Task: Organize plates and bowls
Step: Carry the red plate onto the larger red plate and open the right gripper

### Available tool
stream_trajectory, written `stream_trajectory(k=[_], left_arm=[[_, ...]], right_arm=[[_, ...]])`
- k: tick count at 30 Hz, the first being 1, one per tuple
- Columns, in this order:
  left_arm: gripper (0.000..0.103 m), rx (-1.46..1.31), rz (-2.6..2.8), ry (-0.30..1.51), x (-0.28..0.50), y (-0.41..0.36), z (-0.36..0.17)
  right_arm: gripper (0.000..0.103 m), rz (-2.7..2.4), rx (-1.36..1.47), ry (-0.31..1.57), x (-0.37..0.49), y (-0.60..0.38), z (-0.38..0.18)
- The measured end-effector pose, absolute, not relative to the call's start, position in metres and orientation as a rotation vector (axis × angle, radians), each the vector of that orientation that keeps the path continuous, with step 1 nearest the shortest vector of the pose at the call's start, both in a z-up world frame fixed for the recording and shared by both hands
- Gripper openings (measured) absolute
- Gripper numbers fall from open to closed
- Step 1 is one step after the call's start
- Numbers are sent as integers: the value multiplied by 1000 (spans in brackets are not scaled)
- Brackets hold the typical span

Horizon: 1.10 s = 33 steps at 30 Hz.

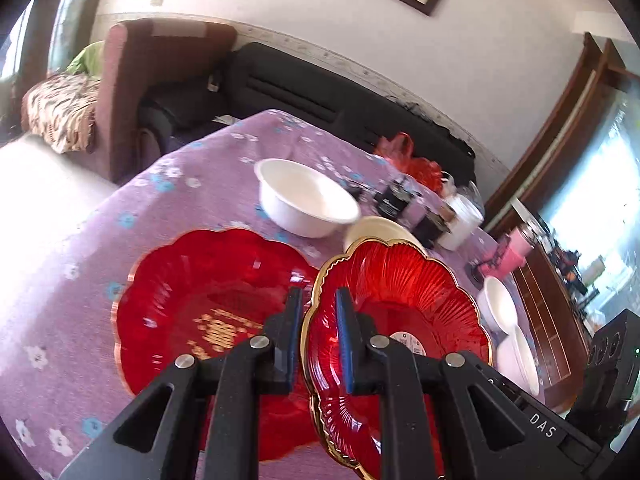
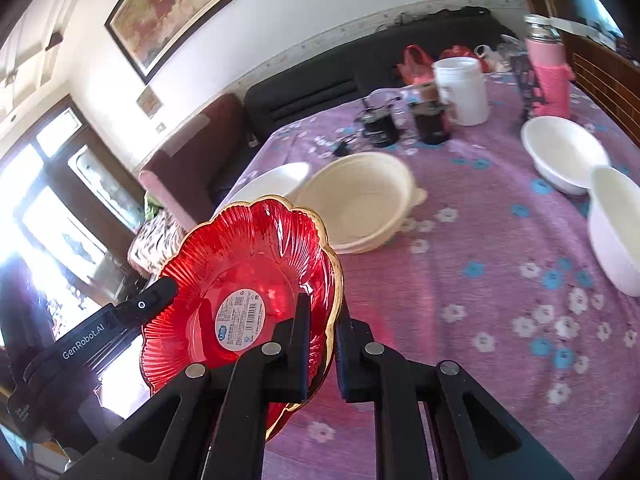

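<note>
With both grippers (image 1: pixel 316 300) (image 2: pixel 322 312) pinching only its thin rim, the red plate (image 2: pixel 256 280) could slip and chip.

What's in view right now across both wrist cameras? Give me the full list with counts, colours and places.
Ribbed plate: 1, red with gold rim and a sticker, held tilted above the table by both grippers.
Flat plate: 1, red with a gold motif, lying on the cloth left of the ribbed plate.
White bowls: 3; one behind the red plates, two at the table's right side.
Cream bowl: 1, mid-table, just behind the ribbed plate.
Tablecloth: 1, purple with flowers.
White tub: 1, far end.
Dark jars: about 2, beside the tub.
Pink flask: 1, far right.
Left gripper: black, shut on the ribbed plate's rim.
Right gripper: black, shut on its opposite rim.
</note>
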<state>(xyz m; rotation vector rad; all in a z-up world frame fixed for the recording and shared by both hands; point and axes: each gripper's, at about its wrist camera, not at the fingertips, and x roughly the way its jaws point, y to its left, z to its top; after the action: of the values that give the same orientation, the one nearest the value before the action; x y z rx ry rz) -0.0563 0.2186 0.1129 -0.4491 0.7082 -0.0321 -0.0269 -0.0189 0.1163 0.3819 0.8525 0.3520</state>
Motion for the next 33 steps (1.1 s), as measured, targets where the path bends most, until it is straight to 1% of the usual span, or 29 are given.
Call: stream_trajectory(k=[5,14,18,23,25,26,27,28,30,32,33], left_arm=[[15,-495,35,730,-54,256,95],[16,-555,121,796,-41,300,57],[15,-560,135,825,-36,303,42],[17,-504,150,814,-35,297,42],[20,-484,152,805,-35,293,43],[24,-483,148,800,-35,293,44],[30,-485,142,796,-35,293,44],[33,-490,135,792,-36,293,45],[46,-492,130,779,-37,292,48],[52,-486,128,765,-38,292,52],[53,-484,127,761,-39,292,54]], right_arm=[[12,396,342,892,-10,27,104],[12,433,292,981,19,83,63],[12,427,272,1013,27,92,47],[13,412,243,993,33,97,46],[13,411,229,984,34,98,46],[14,410,221,981,34,99,47],[15,408,211,976,34,101,46],[15,406,200,970,33,102,46],[16,408,178,963,35,106,45],[16,406,164,960,35,108,45],[17,402,152,958,35,110,45]])
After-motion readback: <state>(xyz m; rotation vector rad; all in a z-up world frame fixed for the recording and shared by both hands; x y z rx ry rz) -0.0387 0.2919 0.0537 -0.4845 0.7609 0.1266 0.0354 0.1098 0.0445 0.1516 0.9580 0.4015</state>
